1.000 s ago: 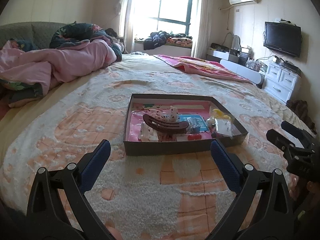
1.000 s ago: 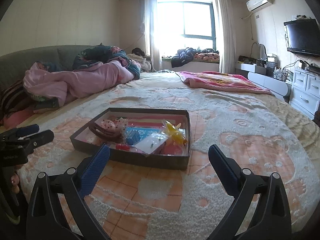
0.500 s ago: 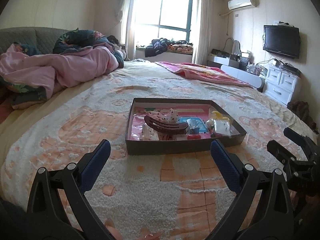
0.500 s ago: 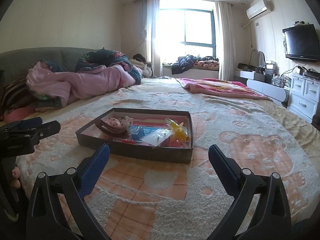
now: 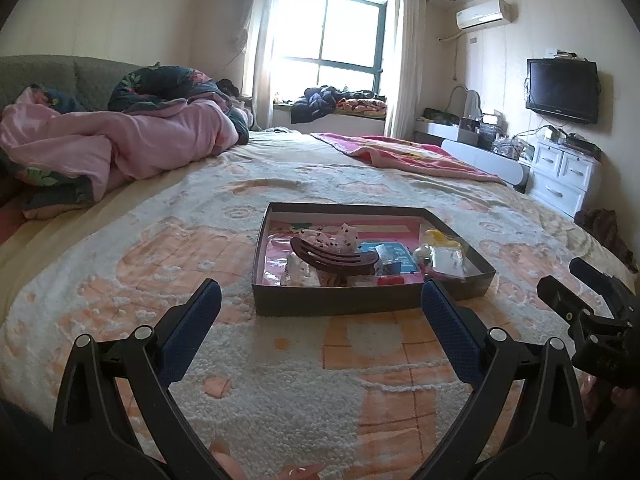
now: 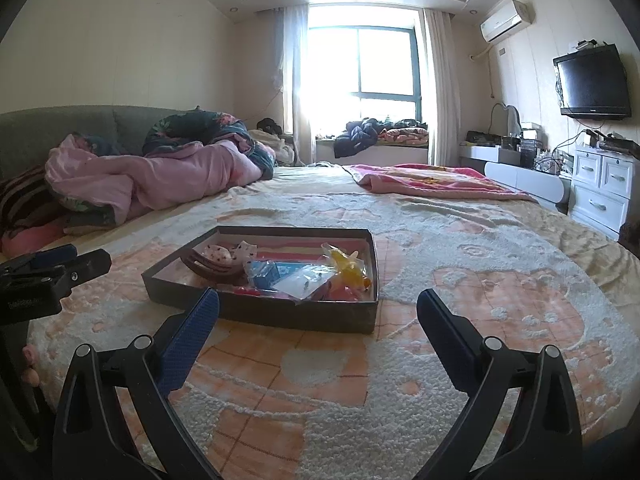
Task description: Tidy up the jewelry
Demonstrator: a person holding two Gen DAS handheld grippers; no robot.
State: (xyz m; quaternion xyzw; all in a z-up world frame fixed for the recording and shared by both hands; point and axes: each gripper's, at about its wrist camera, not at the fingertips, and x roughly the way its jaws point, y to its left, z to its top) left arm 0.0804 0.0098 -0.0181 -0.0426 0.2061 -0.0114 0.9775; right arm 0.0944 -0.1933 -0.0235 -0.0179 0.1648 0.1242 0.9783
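Dark cardboard tray (image 5: 372,302) of jewelry sits on my bedspread (image 5: 280,380), brown hair claw (image 5: 334,258) inside. Left gripper (image 5: 320,308) and right gripper (image 6: 318,312) both spread wide, holding nothing, short of it.

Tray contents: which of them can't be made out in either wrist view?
- Small pieces under the brown hair clip, left wrist view: the clip covers them.
- Contents of the clear bags, right wrist view: too small.
- Tray floor along the near wall, both views: wall hides it.
- Printing on the blue card: blurred.
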